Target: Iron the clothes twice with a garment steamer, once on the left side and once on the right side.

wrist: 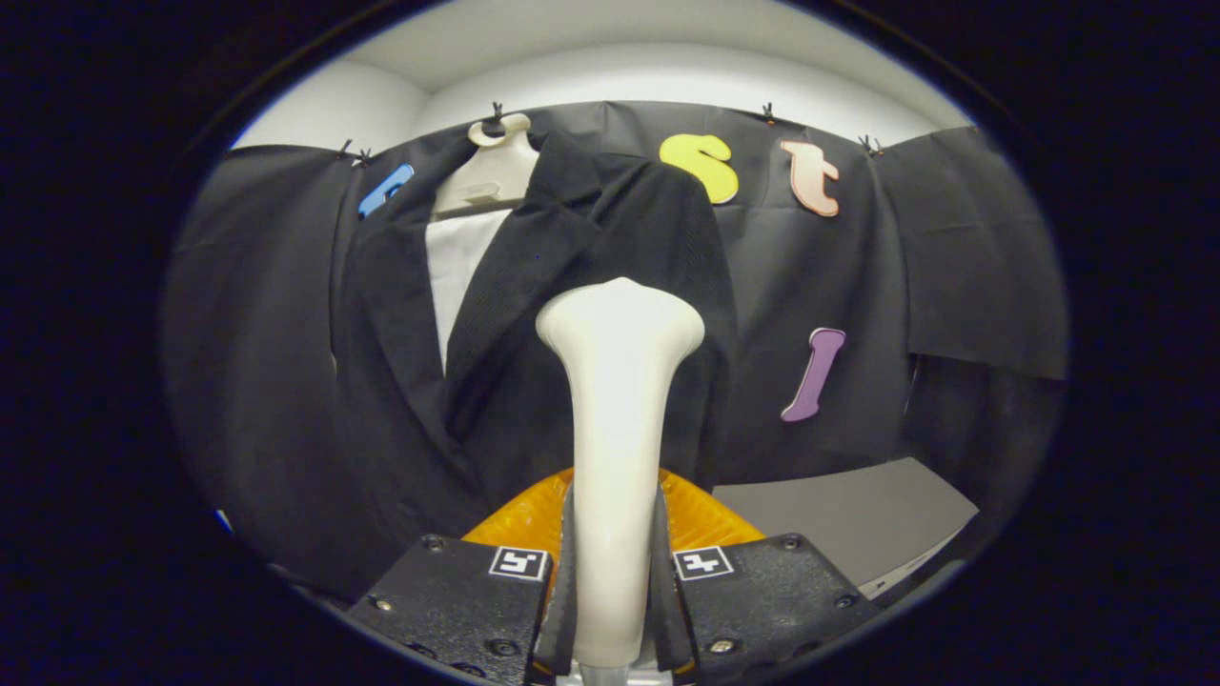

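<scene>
**A:** What is the gripper doing?

**B:** Its two fingers are closed against the cream handle of a garment steamer, one pressing on each side. The steamer stands upright between them, its wider head at the top.

**A:** Where are the clothes?

**B:** A dark jacket hangs beyond the fingers on a pale hanger, against the booth's black cloth wall. A white shirt shows between the lapels. The steamer's head sits in front of the jacket's right-hand panel, below the lapel; whether it touches the fabric is unclear.

**A:** Anything else?

**B:** An orange ribbed piece lies just ahead of the fingers, and a grey surface lies below the wall.
</scene>
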A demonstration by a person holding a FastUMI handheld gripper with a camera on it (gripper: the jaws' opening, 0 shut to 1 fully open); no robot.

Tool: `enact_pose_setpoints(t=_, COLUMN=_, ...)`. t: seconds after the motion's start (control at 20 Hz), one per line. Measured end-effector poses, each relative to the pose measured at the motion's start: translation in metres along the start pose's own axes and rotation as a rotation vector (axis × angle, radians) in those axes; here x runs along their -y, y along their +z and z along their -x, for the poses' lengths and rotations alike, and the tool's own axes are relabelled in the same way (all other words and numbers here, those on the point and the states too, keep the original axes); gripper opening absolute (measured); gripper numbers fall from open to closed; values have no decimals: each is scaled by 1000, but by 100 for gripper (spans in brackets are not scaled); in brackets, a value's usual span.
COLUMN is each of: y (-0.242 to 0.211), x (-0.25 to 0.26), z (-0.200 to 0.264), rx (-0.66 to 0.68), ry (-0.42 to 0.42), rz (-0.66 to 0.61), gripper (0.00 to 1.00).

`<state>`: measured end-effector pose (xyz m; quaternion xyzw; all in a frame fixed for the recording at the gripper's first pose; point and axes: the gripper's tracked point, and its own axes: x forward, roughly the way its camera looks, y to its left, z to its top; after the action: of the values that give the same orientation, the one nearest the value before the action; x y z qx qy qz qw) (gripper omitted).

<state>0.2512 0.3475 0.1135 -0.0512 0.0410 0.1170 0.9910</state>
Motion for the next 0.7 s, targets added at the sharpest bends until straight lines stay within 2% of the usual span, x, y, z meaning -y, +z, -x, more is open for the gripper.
enact_pose_setpoints(t=0.45, y=-60, x=11, z=3, rx=-68, ry=-76, rz=50, gripper=35)
enact_pose_setpoints(t=0.7, y=-95, x=8, z=4, rx=-114, ry=-89, rz=47, gripper=35)
